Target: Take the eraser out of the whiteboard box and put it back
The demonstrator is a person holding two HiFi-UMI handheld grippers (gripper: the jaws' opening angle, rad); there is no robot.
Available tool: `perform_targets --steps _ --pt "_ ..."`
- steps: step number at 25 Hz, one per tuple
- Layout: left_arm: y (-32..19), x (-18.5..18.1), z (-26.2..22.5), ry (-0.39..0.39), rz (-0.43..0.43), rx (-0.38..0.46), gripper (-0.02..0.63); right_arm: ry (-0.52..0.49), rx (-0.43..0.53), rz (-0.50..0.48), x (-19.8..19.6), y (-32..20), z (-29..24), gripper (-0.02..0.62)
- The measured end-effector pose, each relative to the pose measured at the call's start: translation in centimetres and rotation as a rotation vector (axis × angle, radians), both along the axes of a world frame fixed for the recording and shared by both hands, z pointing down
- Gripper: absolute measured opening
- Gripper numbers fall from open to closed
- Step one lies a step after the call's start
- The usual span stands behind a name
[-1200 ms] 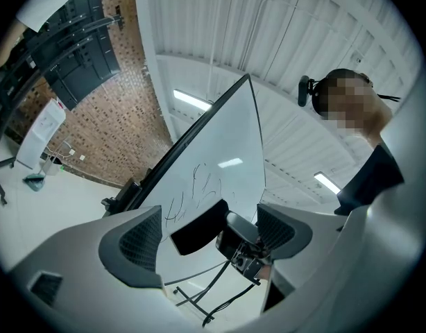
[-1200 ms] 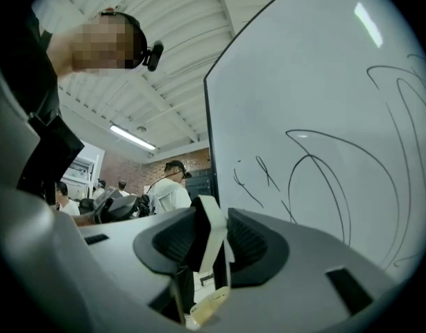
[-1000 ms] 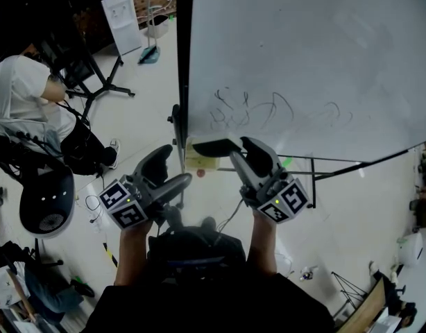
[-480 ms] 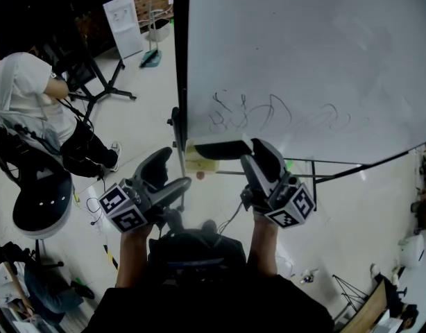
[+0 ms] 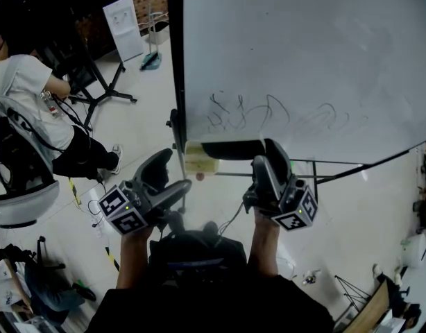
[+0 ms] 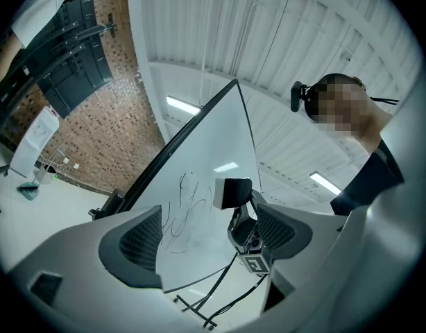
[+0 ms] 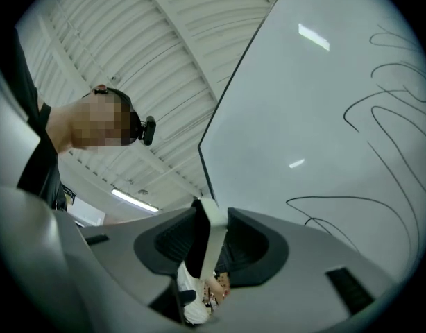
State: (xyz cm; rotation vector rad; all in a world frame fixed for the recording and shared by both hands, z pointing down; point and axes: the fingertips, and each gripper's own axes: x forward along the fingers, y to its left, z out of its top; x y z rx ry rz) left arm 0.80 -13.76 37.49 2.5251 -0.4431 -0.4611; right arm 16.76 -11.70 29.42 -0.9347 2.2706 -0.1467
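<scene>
My right gripper (image 5: 267,152) is shut on the eraser (image 5: 230,149), a long black block with a white edge. It holds the block level against the lower left of the scribbled whiteboard (image 5: 303,61). In the right gripper view the eraser (image 7: 207,241) stands edge-on, pinched between the jaws of the right gripper (image 7: 211,238). The cream whiteboard box (image 5: 199,162) sits just below the board's corner, left of the eraser. My left gripper (image 5: 173,172) hangs open and empty below the box. The left gripper view looks past the open left gripper (image 6: 209,234) at the eraser (image 6: 232,191) on the board (image 6: 213,151).
A person in a white shirt (image 5: 22,89) sits at the far left beside a round chair (image 5: 19,196). A black tripod stand (image 5: 105,82) and a white sign (image 5: 123,19) stand behind. The whiteboard's frame bars (image 5: 317,165) run under the board, and cables lie on the floor.
My right gripper has risen and shifted right with the eraser, bringing it up against the board's lower edge. The left gripper has stayed put. The seated person at left has shifted.
</scene>
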Motion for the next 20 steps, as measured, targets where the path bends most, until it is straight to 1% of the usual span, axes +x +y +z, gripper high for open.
perform_targets --steps 14,20 --pt "0.2 0.5 -1.3 0.010 0.012 0.025 0.428 -0.157 0.052 -0.002 2.4 0.7 -2.1 0.156" --pt "0.3 0.8 -2.0 0.017 0.019 0.042 0.428 -0.201 0.084 -0.004 3.2 1.1 -3.3 0.156"
